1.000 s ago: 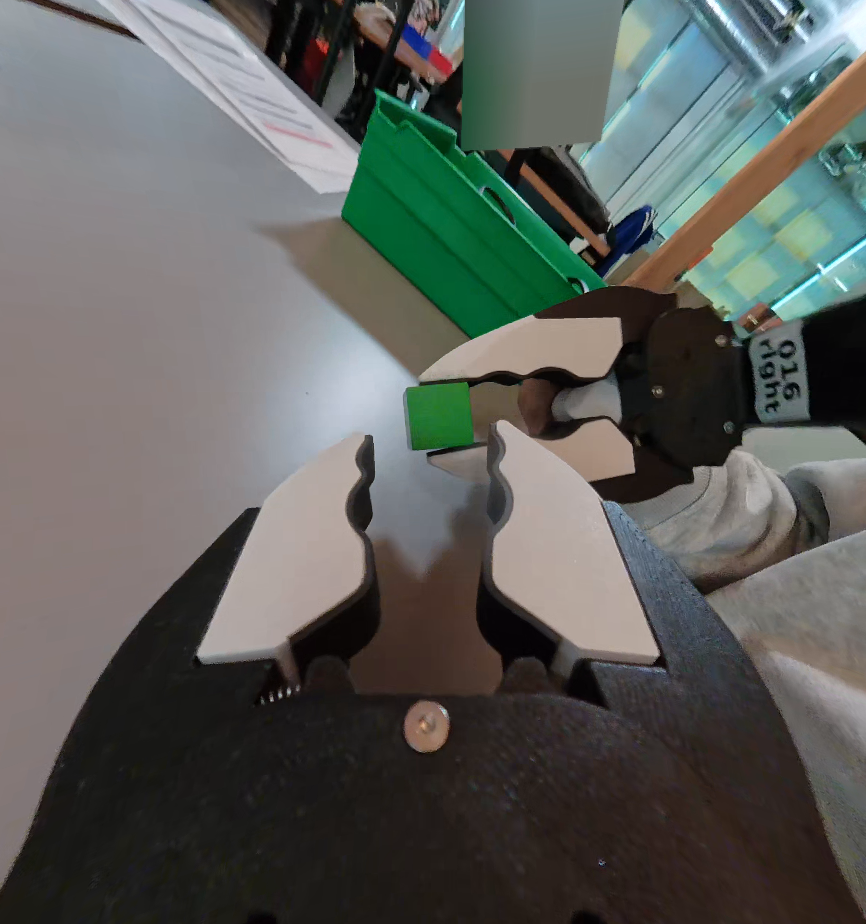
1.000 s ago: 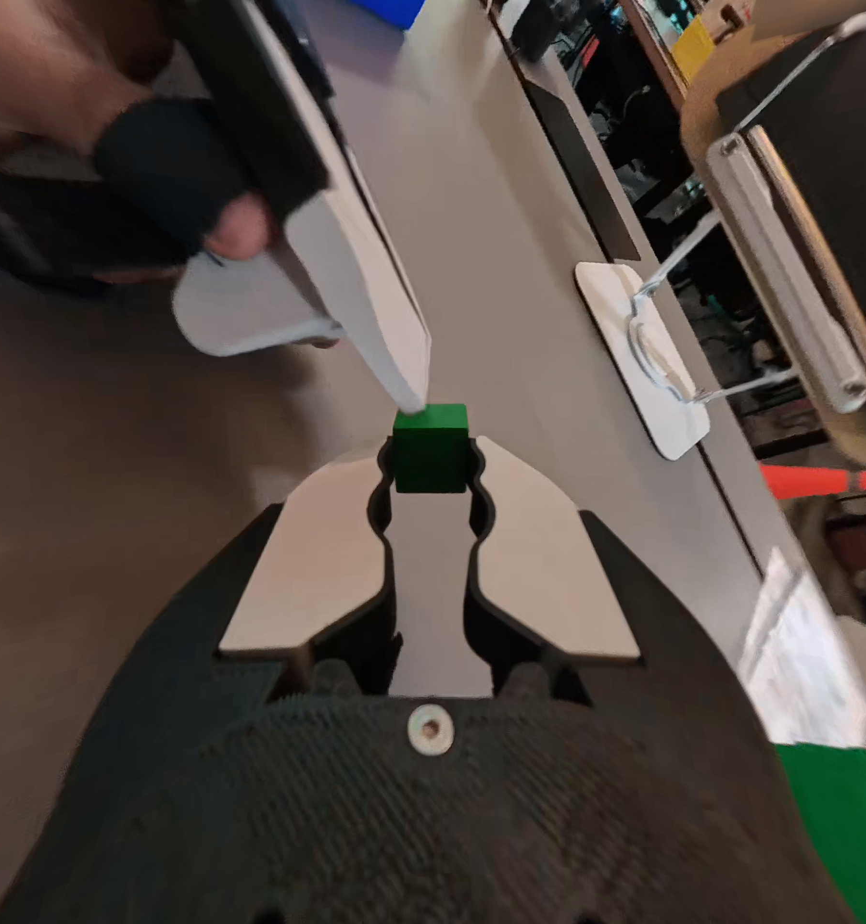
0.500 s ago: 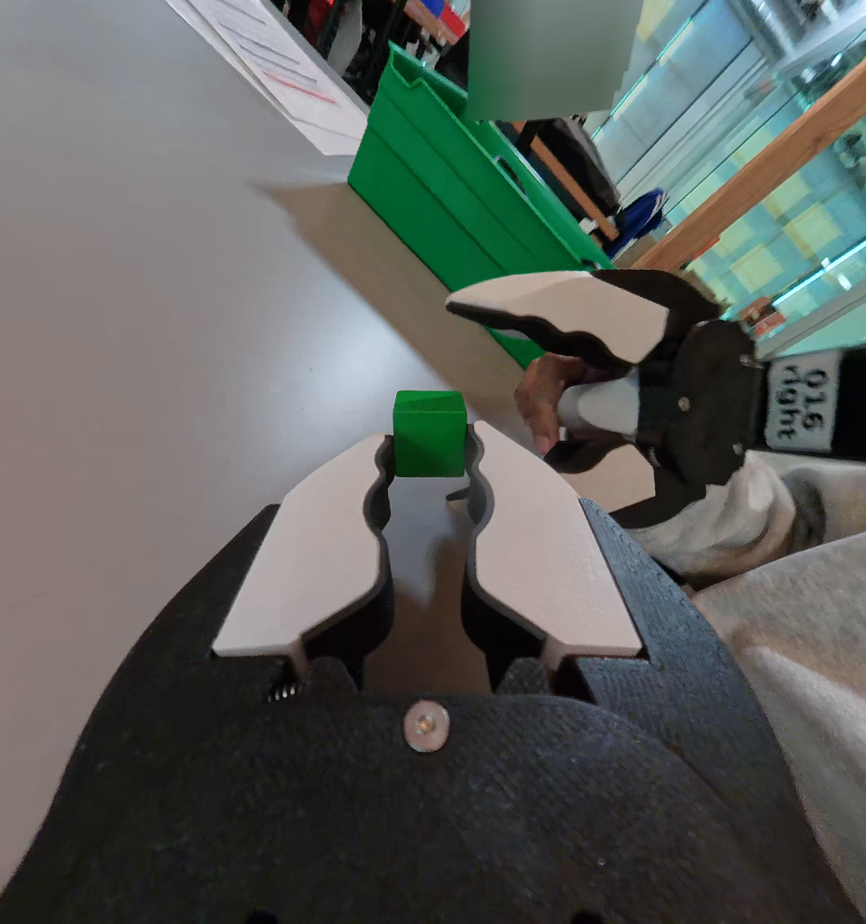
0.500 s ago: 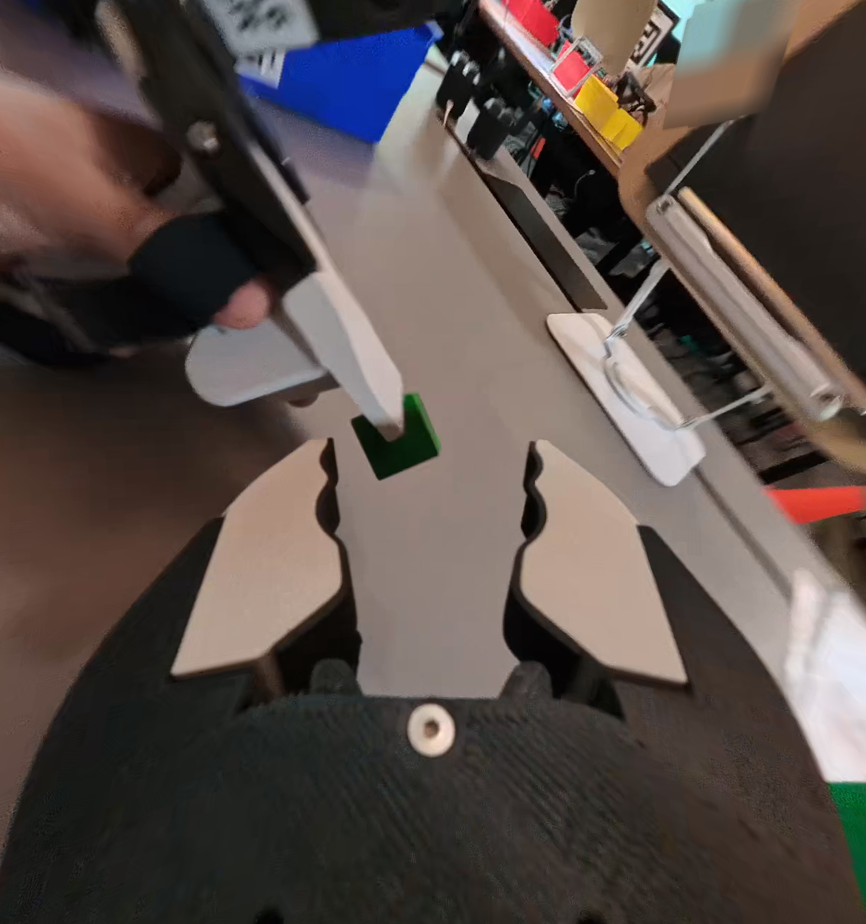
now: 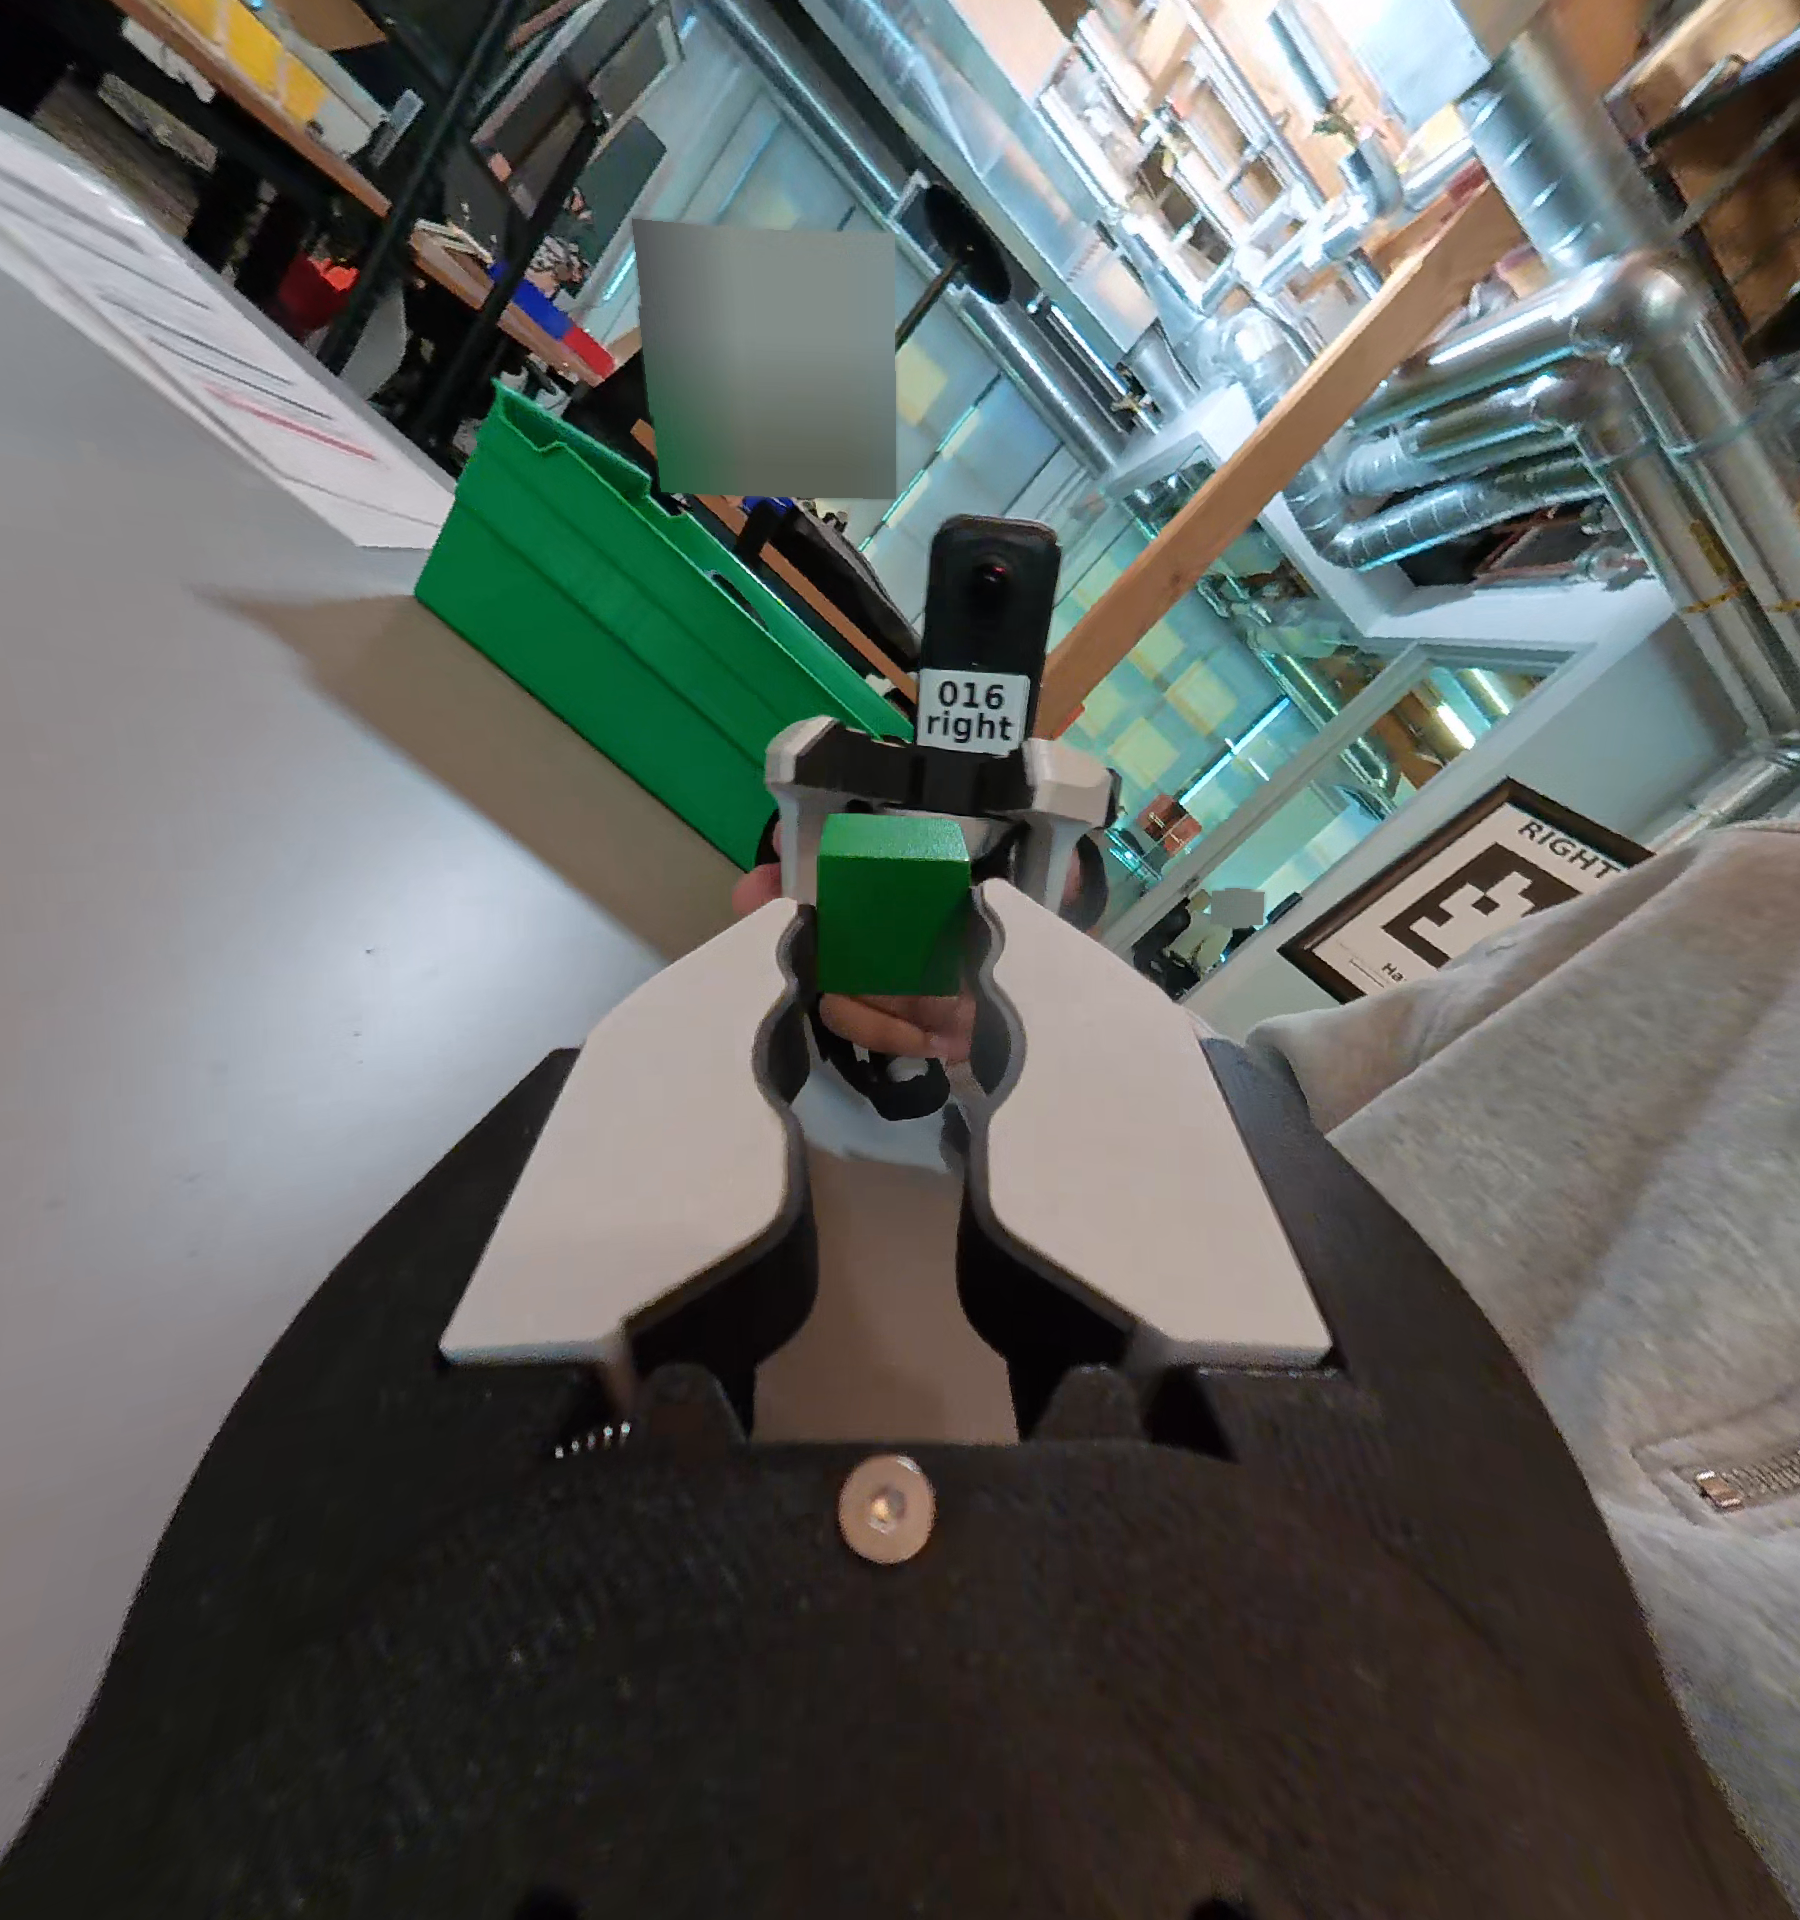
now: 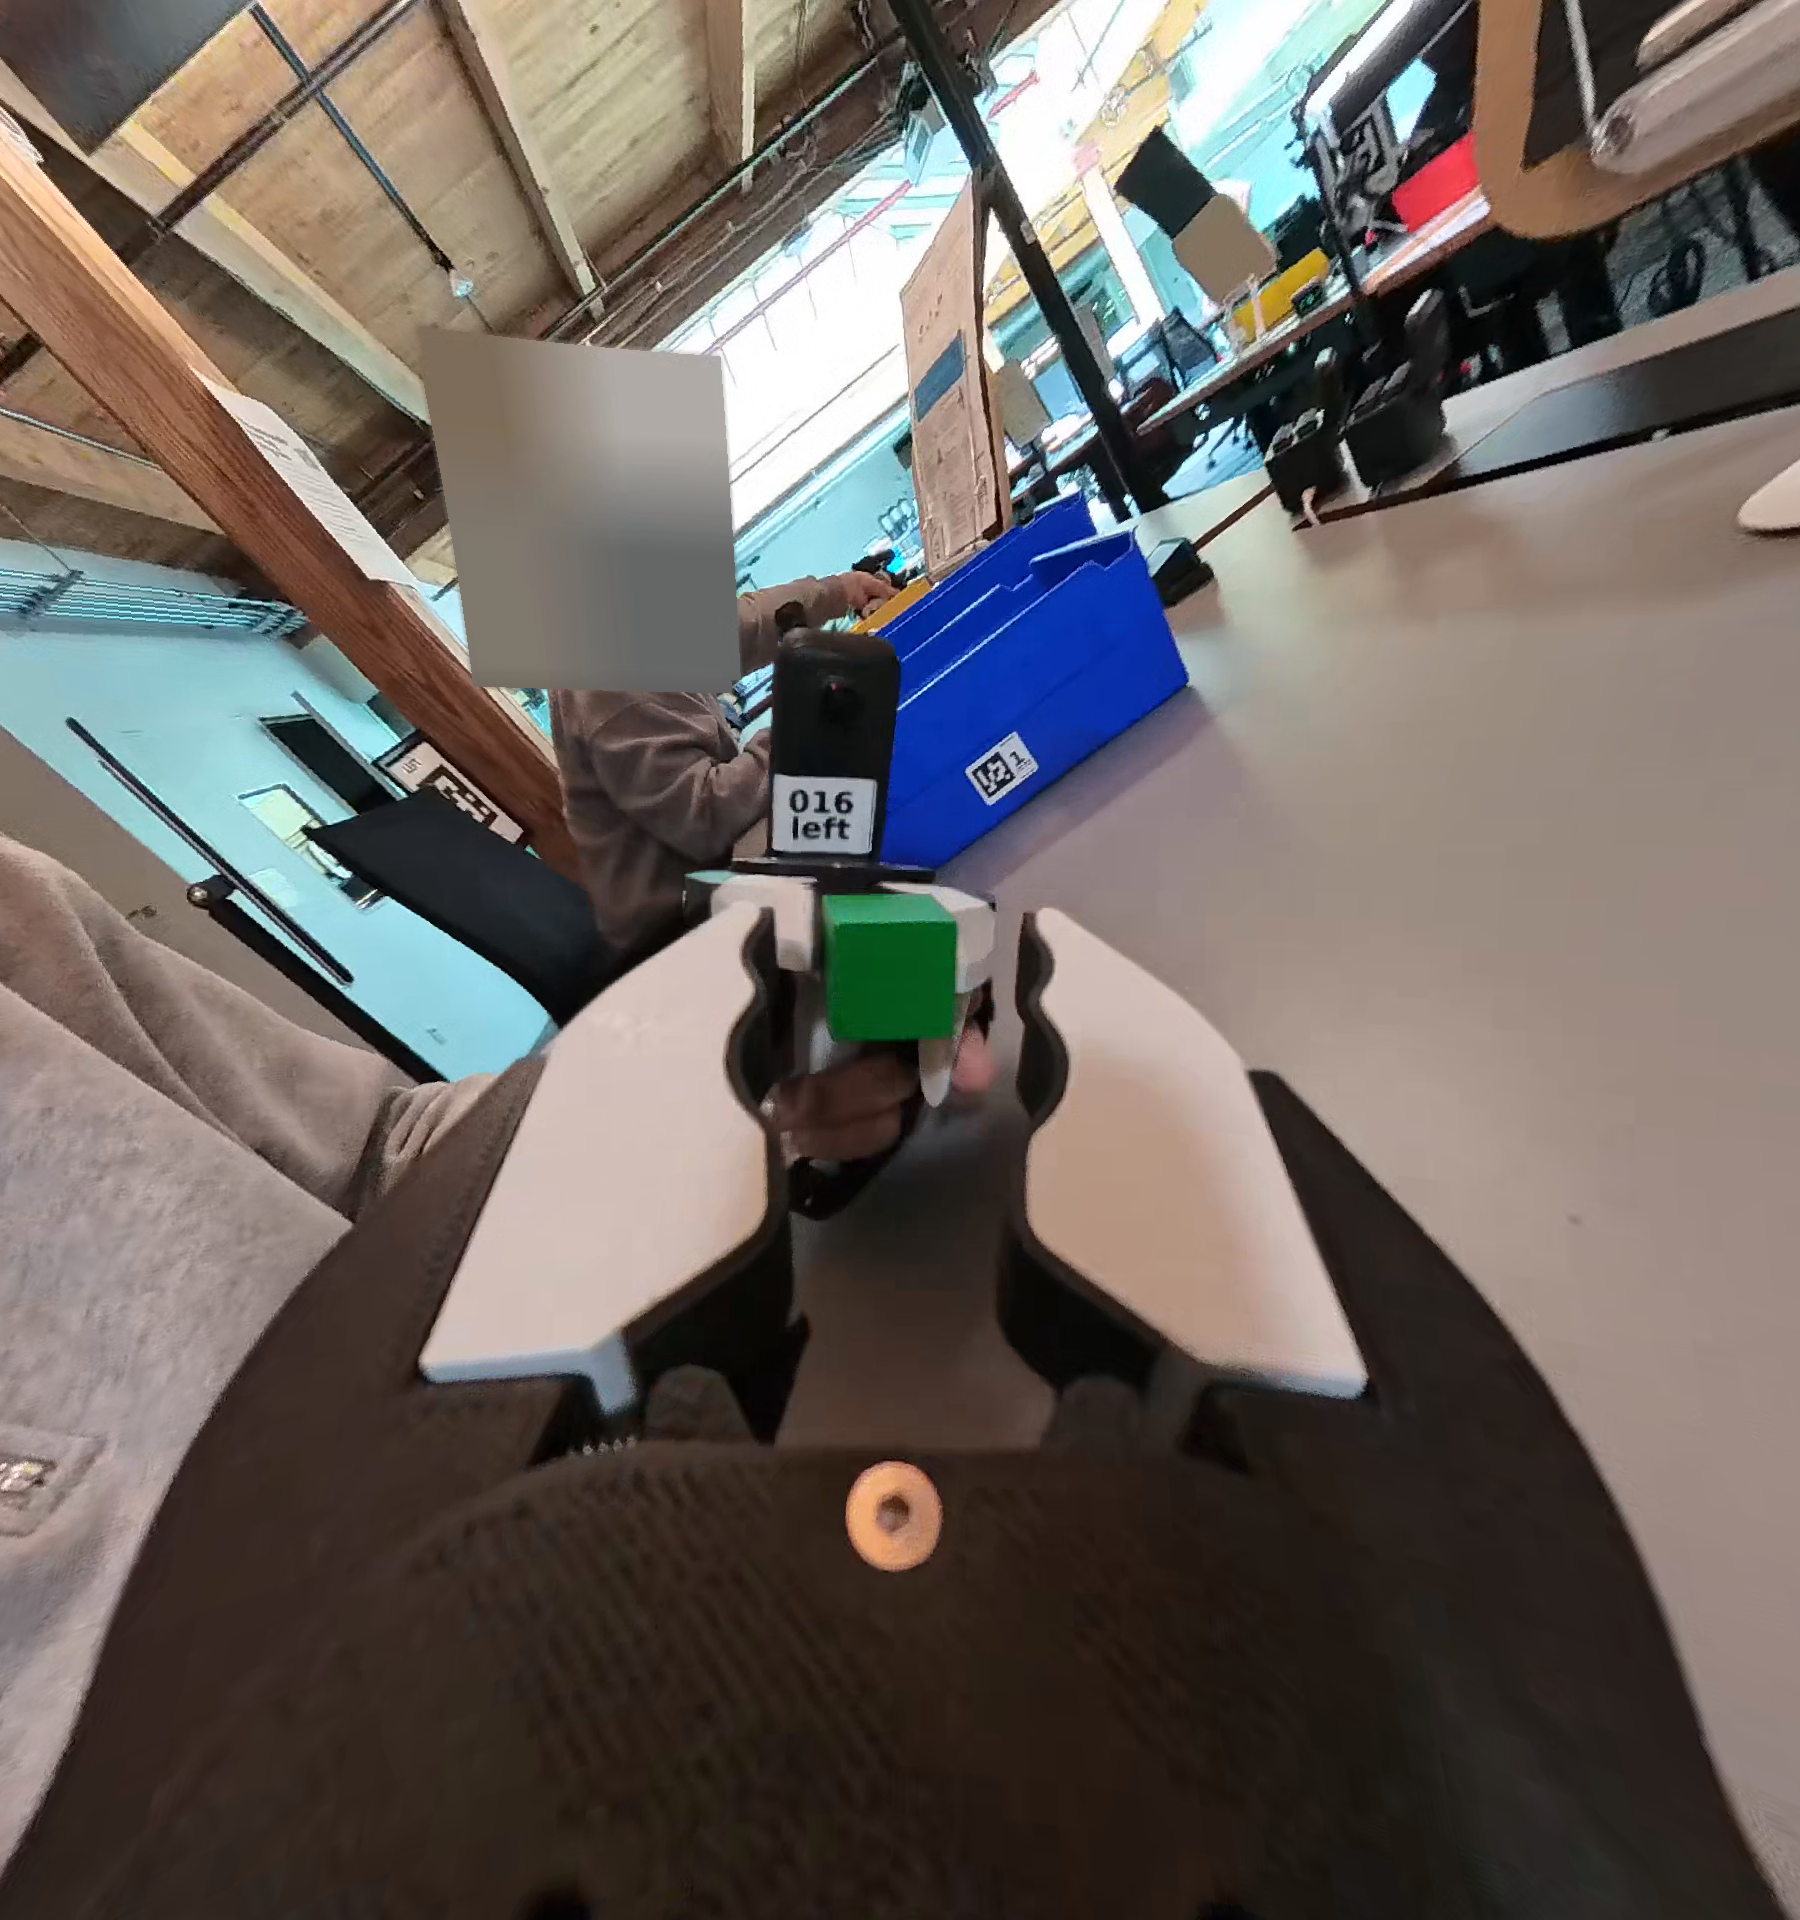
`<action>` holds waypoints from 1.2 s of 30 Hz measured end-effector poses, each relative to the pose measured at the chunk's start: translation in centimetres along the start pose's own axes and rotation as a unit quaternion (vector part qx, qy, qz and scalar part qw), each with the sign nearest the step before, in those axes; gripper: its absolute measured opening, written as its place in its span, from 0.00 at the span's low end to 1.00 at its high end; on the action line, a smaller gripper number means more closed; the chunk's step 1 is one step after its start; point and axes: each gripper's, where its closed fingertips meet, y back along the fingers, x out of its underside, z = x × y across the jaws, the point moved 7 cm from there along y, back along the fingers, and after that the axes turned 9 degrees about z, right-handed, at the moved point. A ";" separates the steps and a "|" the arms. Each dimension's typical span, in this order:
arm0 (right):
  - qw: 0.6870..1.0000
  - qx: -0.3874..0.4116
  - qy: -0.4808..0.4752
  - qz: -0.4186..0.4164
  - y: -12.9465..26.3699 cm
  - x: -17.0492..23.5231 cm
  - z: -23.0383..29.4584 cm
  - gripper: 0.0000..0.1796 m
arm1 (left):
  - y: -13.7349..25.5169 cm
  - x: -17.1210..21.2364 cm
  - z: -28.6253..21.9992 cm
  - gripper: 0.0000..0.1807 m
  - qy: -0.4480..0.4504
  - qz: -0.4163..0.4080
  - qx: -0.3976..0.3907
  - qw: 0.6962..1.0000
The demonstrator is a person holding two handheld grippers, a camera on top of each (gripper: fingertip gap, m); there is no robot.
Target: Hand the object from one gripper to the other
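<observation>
A small green cube (image 5: 891, 914) is held between the fingertips of my left gripper (image 5: 891, 930), which is shut on it, above the grey table (image 5: 200, 831). My right gripper (image 5: 922, 831) faces it head on from behind the cube. In the right wrist view the cube (image 6: 891, 982) sits in the left gripper (image 6: 885, 940) opposite. My right gripper (image 6: 891, 930) is open, with its fingers (image 6: 667, 1091) on either side of the cube and a visible gap on both sides.
A green bin (image 5: 615, 623) and a printed sheet (image 5: 200, 343) lie farther along the table. A blue bin (image 6: 1031, 675) stands on the table in the right wrist view. A grey sleeve (image 5: 1602, 1143) is close on one side. A seated person (image 6: 647, 790) is behind. The grippers are tip to tip, or close to it.
The right gripper let go of the cube and the left gripper shut on it. Both grippers have since lifted and turned to face each other, and the right fingers now flank the cube.
</observation>
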 end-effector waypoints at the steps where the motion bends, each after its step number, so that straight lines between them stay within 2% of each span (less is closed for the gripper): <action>1: 1.000 -0.003 -0.004 0.007 -0.2 0.1 0.0 0.25 | -0.1 0.0 -0.2 0.15 -0.006 0.003 0.002 1.000; 9: 0.999 -0.028 -0.014 0.039 -0.9 0.8 0.3 0.15 | -0.6 0.3 -0.4 0.15 -0.010 0.015 0.012 1.000; 16: 0.999 -0.024 -0.013 0.047 -0.8 0.7 0.5 0.15 | -0.8 0.3 -0.6 0.15 -0.013 0.012 0.015 1.000; 17: 0.999 -0.024 -0.013 0.044 -0.8 0.6 0.5 0.15 | -0.7 0.2 -0.6 0.16 -0.011 0.006 0.015 1.000; 20: 0.999 -0.025 -0.019 0.022 -0.3 0.2 0.5 0.15 | -0.5 0.1 -0.4 0.27 -0.006 -0.011 0.012 1.000; 23: 1.000 -0.008 -0.006 0.000 0.5 -0.3 0.3 0.15 | -0.4 0.1 -0.2 0.28 0.040 -0.006 0.042 0.998; 26: 0.994 0.035 0.102 -0.003 0.7 -0.6 0.8 0.15 | -0.7 0.7 0.2 0.32 0.170 0.010 0.153 0.973; 28: 0.975 0.059 0.212 0.011 0.6 -0.5 1.6 0.15 | -1.0 1.0 0.6 0.32 0.214 -0.006 0.177 0.961; 31: 0.937 0.091 0.335 0.033 0.1 0.3 2.3 0.15 | -1.3 1.3 0.5 0.29 0.220 0.015 0.171 0.960; 36: 0.918 0.087 0.383 0.061 -0.4 1.0 2.7 0.15 | -0.6 0.9 0.6 0.22 0.217 0.001 0.174 0.961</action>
